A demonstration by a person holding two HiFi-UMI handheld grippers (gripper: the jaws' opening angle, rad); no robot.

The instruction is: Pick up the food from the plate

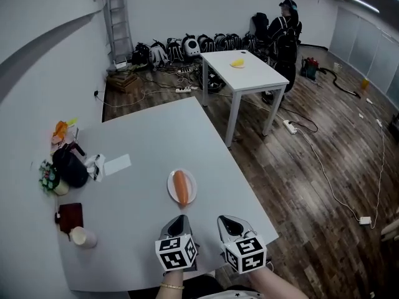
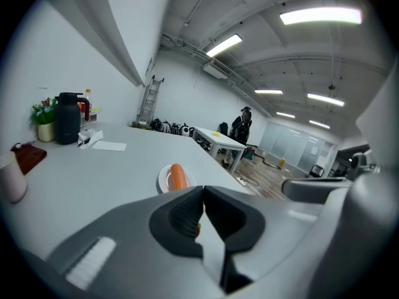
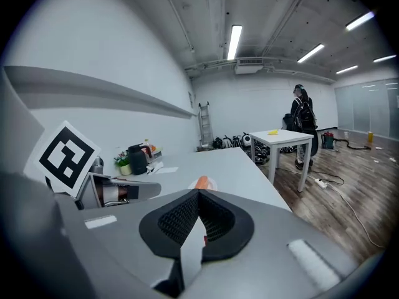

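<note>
**Both hand-held grippers clenched and empty, the food lies on its plate**

The long orange sausage-shaped piece of food (image 1: pixel 181 187) lies lengthwise on the small round white plate (image 1: pixel 170 190). The plate stands on the pale grey bench (image 1: pixel 143 136), just in front of the two tools. The left hand-held gripper (image 1: pixel 180 218) and the right hand-held gripper (image 1: pixel 224 219) hover side by side over the near edge of the bench. Each has its jaws pressed together with nothing between them. Neither one touches the plate or the food.

In my judgement the pick has not begun, and several things could go wrong from here.

- The jaws are clenched. If a hand-held gripper comes down like this, it will push the food and not take it.
- The food looks smooth and rounded. A grip on one end, or off its middle line, may let it roll or slip out.
- The plate looks light and the bench smooth. A jaw that catches the rim may slide or tip the plate.
- The two tools are close together, so they may bump if both reach in.
</note>
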